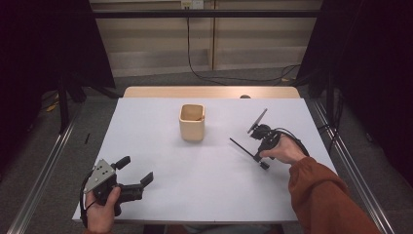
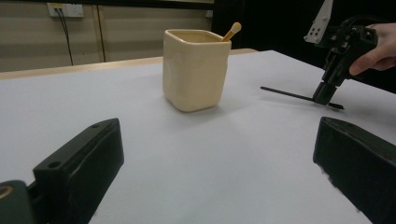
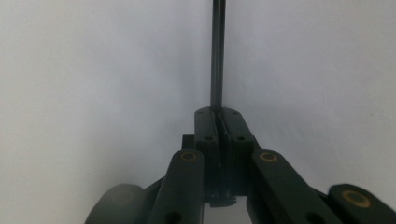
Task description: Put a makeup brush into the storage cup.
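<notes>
To the right of the cream cup (image 1: 192, 123), the right gripper (image 1: 260, 155) is clamping its jaws on a thin black stick (image 1: 240, 146), seemingly light, stiff and slippery, near one end, while the left gripper (image 1: 135, 173) is waiting open.

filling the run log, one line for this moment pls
right gripper: shut on black stick, on table | left gripper: open, empty | cup: upright, centre, apart from both

White-topped table (image 1: 195, 185) with a wooden far edge; a cream cup (image 1: 192, 123) stands mid-table; a thin black rod (image 1: 242, 147) touches the top at right.
</notes>
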`<state>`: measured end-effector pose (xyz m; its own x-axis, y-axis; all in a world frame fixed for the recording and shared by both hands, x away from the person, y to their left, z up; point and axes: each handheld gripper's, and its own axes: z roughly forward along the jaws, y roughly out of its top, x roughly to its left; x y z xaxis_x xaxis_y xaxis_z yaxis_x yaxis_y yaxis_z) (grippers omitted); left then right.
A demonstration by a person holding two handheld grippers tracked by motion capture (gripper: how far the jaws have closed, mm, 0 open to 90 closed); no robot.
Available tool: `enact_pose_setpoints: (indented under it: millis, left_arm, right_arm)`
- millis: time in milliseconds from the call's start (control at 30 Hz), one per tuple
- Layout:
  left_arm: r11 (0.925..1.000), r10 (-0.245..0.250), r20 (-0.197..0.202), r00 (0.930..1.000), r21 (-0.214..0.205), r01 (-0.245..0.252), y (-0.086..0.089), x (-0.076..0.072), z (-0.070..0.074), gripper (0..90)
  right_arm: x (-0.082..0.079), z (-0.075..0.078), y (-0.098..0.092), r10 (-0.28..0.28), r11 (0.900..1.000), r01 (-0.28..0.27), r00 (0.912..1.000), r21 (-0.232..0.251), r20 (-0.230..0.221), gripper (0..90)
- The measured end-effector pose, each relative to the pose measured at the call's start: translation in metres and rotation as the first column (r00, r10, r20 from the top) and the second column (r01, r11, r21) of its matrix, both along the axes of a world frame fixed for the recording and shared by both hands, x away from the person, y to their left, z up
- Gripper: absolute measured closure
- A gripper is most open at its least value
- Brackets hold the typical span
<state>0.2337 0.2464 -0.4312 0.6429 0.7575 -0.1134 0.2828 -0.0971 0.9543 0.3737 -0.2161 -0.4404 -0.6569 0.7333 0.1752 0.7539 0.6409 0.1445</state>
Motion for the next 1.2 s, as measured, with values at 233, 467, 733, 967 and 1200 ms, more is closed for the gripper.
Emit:
enact_pose_setpoints:
  millis: [233,467,733,967,1200]
  left_arm:
    - [1.0,0.002,-0.001,1.0,-0.003,-0.002,0.0,0.0,0.0,1.7]
    - [0.9999,0.014,-0.004,0.9999,0.0,-0.014,0.001,0.0,0.0,1.7]
    - [0.9998,0.018,-0.007,0.9998,0.001,-0.018,0.002,-0.001,0.0,1.6]
    - [0.9999,0.015,-0.005,0.9999,0.007,-0.015,0.003,0.0,0.0,1.6]
    - [0.9998,0.018,-0.005,0.9998,0.001,-0.018,0.003,0.0,0.0,1.7]
  right_arm:
    - [-0.003,0.007,-0.004,-0.009,0.999,0.008,0.9997,0.044,0.02,86.1]
    - [-0.005,0.014,-0.008,-0.025,0.9942,0.018,0.9976,0.106,0.065,86.1]
    - [-0.01,0.023,-0.014,-0.053,0.9779,0.023,0.9886,0.208,0.141,86.1]
    - [-0.017,0.026,-0.022,-0.082,0.9653,0.027,0.9758,0.26,0.203,86.1]
    - [-0.023,0.032,-0.029,-0.109,0.9335,0.001,0.953,0.359,0.283,86.1]
